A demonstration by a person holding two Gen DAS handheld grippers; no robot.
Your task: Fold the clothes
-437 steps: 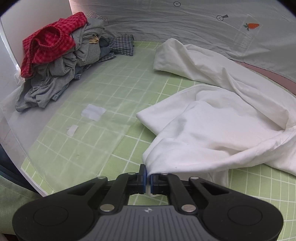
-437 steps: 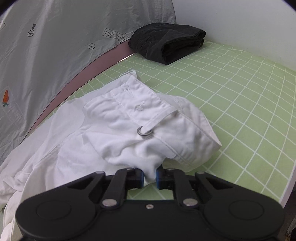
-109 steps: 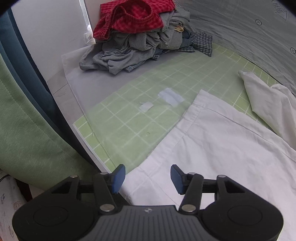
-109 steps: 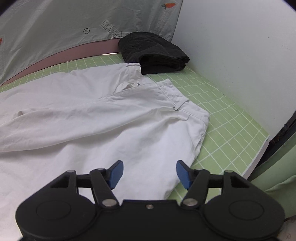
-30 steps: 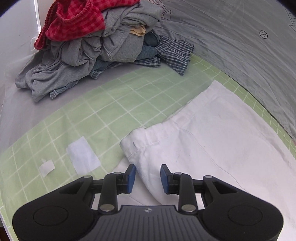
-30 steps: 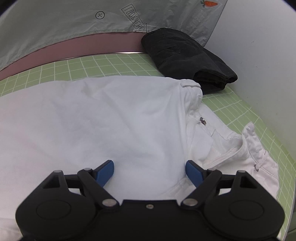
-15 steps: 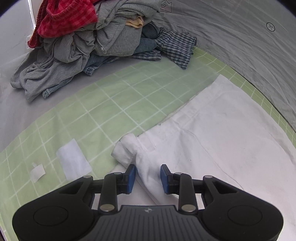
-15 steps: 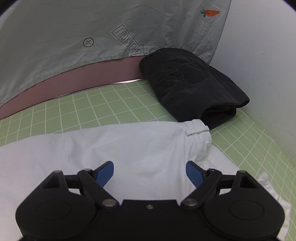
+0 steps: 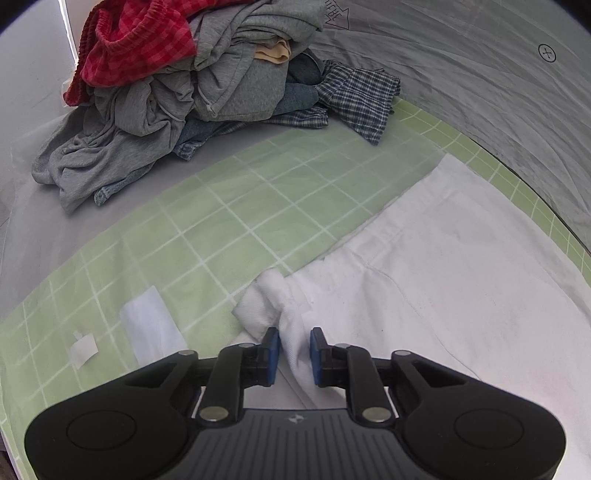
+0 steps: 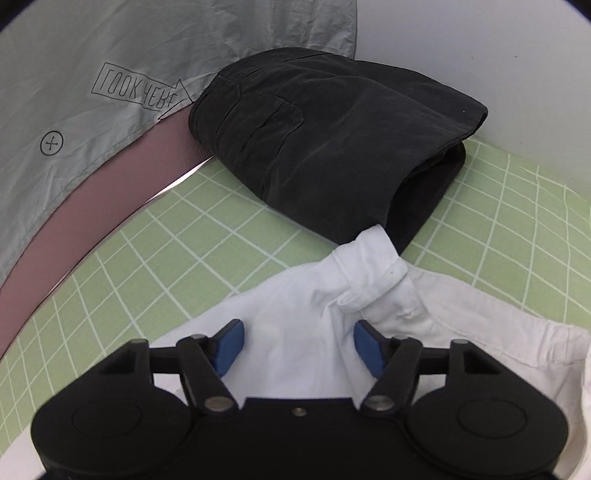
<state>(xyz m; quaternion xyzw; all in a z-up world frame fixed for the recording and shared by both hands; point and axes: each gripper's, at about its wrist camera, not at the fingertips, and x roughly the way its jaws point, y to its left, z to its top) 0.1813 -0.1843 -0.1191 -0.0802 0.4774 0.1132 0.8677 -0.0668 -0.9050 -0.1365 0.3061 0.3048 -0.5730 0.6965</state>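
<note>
**White trousers pinched at one end**

The white trousers (image 9: 443,280) lie flat on the green grid mat (image 9: 236,221). The left tool (image 9: 294,350) grips a bunched fold at their hem. The right tool (image 10: 297,347) hovers wide over the other end, near folded black trousers (image 10: 332,147). A clothes pile (image 9: 184,85) sits beyond.

An arrow-shaped label (image 10: 142,95) reading "LOOK HERE" is being displayed upside down on the grey sheet (image 10: 74,48) in the right wrist view. A circled cross mark (image 10: 51,143) is being shown below it on the same cloth. In the left wrist view, another circled cross (image 9: 546,53) is being seen on the sheet, along with partial, unreadable lettering (image 9: 334,13) beside the clothes pile.
</note>
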